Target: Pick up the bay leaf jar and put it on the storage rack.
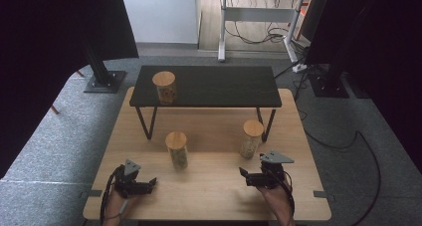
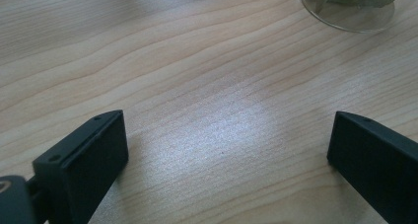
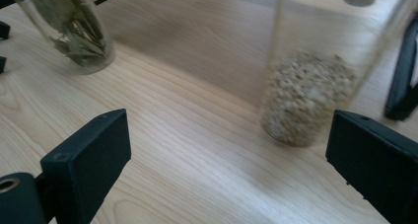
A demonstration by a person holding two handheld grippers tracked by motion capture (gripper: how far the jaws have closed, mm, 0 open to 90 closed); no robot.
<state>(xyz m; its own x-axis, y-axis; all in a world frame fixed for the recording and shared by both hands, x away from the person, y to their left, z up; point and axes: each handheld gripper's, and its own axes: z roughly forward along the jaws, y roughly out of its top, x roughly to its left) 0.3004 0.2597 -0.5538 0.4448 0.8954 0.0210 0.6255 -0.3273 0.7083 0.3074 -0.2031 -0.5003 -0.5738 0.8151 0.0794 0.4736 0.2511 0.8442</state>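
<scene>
Three clear jars with round wooden lids stand here. A jar of dried leaves (image 1: pixel 177 150) is on the wooden table (image 1: pixel 209 191), left of centre. A jar of pale grains (image 1: pixel 252 139) stands to its right. The third jar (image 1: pixel 164 86) sits on a low black shelf (image 1: pixel 219 85). My left gripper (image 1: pixel 151 184) rests low near the front edge, open, its jaws wide apart over bare wood (image 2: pixel 226 132), with the leaf jar's base (image 2: pixel 352 9) ahead. My right gripper (image 1: pixel 245 177) is open too (image 3: pixel 226 135), close to the grain jar (image 3: pixel 308 95), with the leaf jar (image 3: pixel 69 26) farther left.
The black shelf stands on thin metal legs (image 1: pixel 145 124) across the far half of the table; one leg (image 3: pixel 401 76) is just right of the grain jar. Grey carpet (image 1: pixel 59 136) surrounds the table. Black stands (image 1: pixel 102 79) and cables (image 1: pixel 343 141) lie on the floor beyond.
</scene>
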